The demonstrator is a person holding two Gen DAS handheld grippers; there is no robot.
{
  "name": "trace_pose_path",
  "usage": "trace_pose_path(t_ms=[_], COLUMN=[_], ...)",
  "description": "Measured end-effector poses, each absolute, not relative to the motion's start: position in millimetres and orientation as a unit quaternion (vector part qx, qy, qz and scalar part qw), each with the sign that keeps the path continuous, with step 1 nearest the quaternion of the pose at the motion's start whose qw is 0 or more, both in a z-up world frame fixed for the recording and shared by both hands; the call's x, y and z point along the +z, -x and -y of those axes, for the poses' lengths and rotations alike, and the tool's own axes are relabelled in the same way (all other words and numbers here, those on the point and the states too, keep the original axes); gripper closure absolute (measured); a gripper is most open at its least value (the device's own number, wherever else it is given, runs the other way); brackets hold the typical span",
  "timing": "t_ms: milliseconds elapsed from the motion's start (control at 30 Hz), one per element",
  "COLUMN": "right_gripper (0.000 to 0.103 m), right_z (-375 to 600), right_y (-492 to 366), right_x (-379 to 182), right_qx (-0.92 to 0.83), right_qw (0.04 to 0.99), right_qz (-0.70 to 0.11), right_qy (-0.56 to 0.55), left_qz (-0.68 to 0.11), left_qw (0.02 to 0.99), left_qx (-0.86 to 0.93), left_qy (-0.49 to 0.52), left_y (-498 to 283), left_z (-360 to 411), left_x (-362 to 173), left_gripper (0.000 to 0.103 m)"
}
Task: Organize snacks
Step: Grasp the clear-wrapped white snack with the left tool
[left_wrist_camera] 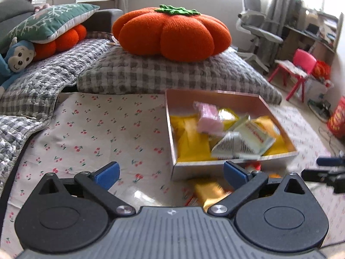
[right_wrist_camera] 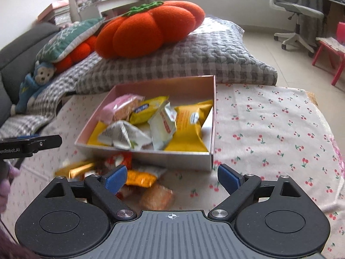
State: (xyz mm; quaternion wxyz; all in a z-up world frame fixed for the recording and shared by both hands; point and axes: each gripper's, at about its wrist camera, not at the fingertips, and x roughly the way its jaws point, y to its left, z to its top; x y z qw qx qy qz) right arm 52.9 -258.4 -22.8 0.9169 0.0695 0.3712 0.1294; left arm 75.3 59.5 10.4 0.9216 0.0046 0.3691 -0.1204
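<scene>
Landmark: shallow rectangular cardboard box with pinkish inner walls (right_wrist_camera: 212, 116), set on a cherry-print cloth (right_wrist_camera: 269, 129) over the surface.

Inside box: pink-wrapped snack bar (right_wrist_camera: 112, 109) at far left corner; yellow packet with blue oval label (right_wrist_camera: 146, 109) just right of it; white-and-grey crinkled packet (right_wrist_camera: 123, 137) toward near wall; pale packet with red stripe (right_wrist_camera: 163, 127) mid-box, tilted; large yellow pouch (right_wrist_camera: 189, 129) against right wall. Packets overlapping, several leaning on each other.

Outside box, just in front of near wall toward its left end: loose cluster of snacks on cloth — gold foil packet (right_wrist_camera: 75, 169), red-and-white packet (right_wrist_camera: 118, 159) touching the wall, orange packet (right_wrist_camera: 140, 179), clear-wrapped brown biscuit (right_wrist_camera: 157, 197) nearest the camera.

Right hand-held gripper (right_wrist_camera: 170, 177): in front of box, jaws spread wide, nothing between blue pads; left pad over the loose cluster, contact not discernible.

Left hand-held gripper (left_wrist_camera: 171, 172): in front of box near wall, jaws fully spread, nothing gripped; gold packet visible below the gap in left wrist view, blurred.

Behind box: grey checked quilted cushion (right_wrist_camera: 194, 58) carrying an orange pumpkin-shaped plush cushion (right_wrist_camera: 146, 28). Far left of box: blue monkey plush toy (right_wrist_camera: 36, 82) under a green patterned pillow (right_wrist_camera: 69, 36).
</scene>
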Motion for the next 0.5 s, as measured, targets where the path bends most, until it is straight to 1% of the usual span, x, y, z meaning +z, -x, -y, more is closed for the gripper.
trace_pose_path(t_ms=[200,333,500], right_gripper=[0.009,0.008,0.008], right_z=[253,248,235], right_y=[-37,-30,-25], right_x=[-31,-39,-46], right_qx=[0.143,0.15,0.166], right_qw=[0.919,0.916,0.91], right_qz=[-0.367,-0.373,-0.379], right_qy=[-0.021,0.009,0.034], left_qz=[-0.385,-0.408,-0.429], left_qw=[0.914,0.906,0.898], left_qx=[-0.126,-0.114,-0.097], left_qy=[-0.03,-0.019,0.017], left_y=[-63,-63,-67], left_z=[-76,-86,-93], left_x=[-13,-25,-32], left_gripper=[0.001,0.001,0.001])
